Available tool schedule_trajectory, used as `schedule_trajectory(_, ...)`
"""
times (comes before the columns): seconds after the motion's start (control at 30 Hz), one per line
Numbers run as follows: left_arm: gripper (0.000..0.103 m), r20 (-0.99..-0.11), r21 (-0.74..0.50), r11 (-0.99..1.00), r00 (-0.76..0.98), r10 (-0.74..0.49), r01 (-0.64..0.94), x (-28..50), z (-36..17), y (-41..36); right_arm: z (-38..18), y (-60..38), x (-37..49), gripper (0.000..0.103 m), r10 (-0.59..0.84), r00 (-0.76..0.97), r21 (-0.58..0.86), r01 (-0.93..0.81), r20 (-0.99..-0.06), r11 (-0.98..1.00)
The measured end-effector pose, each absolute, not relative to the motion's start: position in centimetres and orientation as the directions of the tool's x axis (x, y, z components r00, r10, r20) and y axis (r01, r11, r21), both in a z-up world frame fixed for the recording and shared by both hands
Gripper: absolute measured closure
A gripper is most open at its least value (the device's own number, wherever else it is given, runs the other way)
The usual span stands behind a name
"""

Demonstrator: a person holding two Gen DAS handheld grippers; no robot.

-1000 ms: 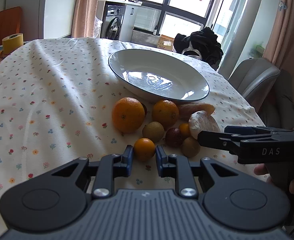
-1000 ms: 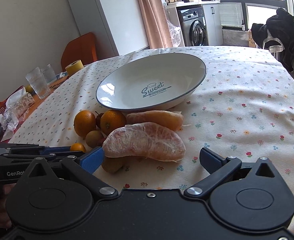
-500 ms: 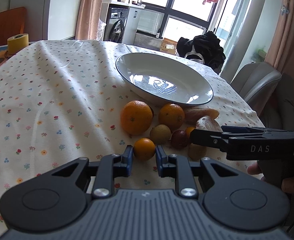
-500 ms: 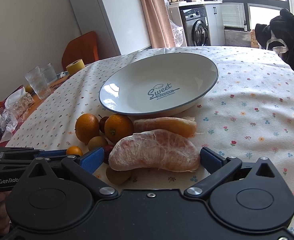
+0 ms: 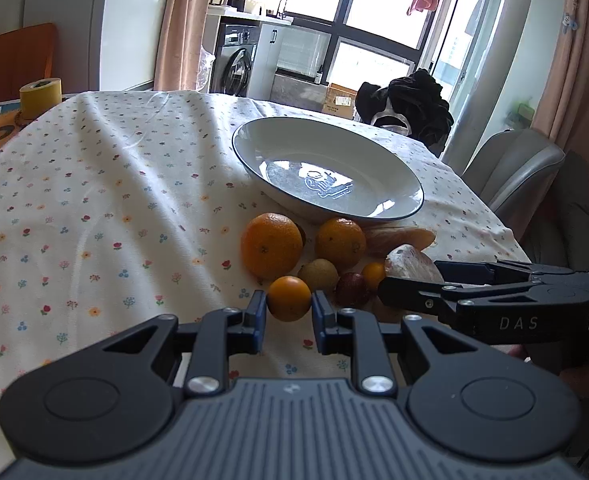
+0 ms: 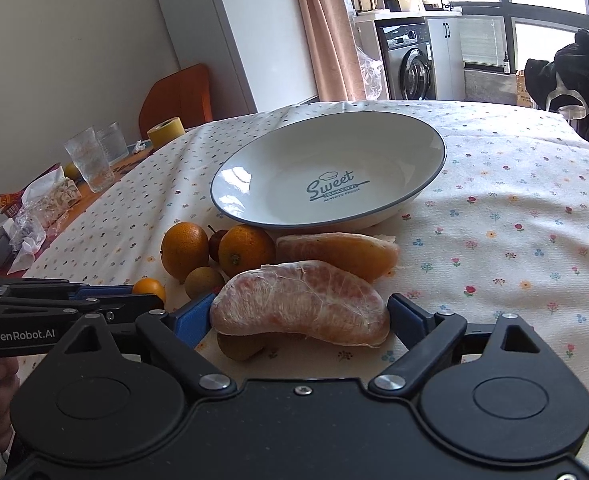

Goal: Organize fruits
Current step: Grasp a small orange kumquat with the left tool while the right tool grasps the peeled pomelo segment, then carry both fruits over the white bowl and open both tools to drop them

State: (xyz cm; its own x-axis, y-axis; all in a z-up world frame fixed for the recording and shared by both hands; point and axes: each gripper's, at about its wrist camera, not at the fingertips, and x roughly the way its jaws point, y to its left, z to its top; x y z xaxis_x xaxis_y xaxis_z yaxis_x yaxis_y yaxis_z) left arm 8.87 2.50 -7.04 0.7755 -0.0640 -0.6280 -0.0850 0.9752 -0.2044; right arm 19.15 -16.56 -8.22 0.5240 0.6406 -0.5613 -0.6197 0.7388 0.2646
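Fruit heaped against the near rim of the plate (image 6: 426,196), on the flowered tablecloth (image 5: 94,200). Left gripper (image 5: 286,312) pinching a small orange (image 5: 289,298) at the front of the heap; right gripper (image 6: 300,316) closed end to end on a peeled pomelo segment (image 6: 300,304), apparently raised clear of the cloth, though hard to confirm. Small orange: firm, round, light, likely to roll or squirt out unless gripped across its widest part. Pomelo segment: soft, thin-skinned, easily torn or crushed, so best held gently at the tips. Bigger oranges (image 5: 272,244), brown kiwis (image 5: 318,274) and a second segment (image 6: 338,250) waiting beside the plate.
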Motion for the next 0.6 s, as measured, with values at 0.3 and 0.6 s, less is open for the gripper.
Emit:
schedule_trajectory(0.3, 0.081, -0.598, -0.205, 0.975, 0.799, -0.061, -0.08, 8.8, -5.9, 2.9, -6.4, -16.4, 18.4, 0.014, 0.662, 0.541, 0.249, -0.644, -0.519, 0.723)
schedule_trajectory(0.6, 0.081, -0.579, -0.195, 0.977, 0.814, -0.048, -0.082, 9.2, -4.8, 3.4, -5.0, -16.2, 18.6, 0.014, 0.672, 0.561, 0.236, -0.656, -0.483, 0.717)
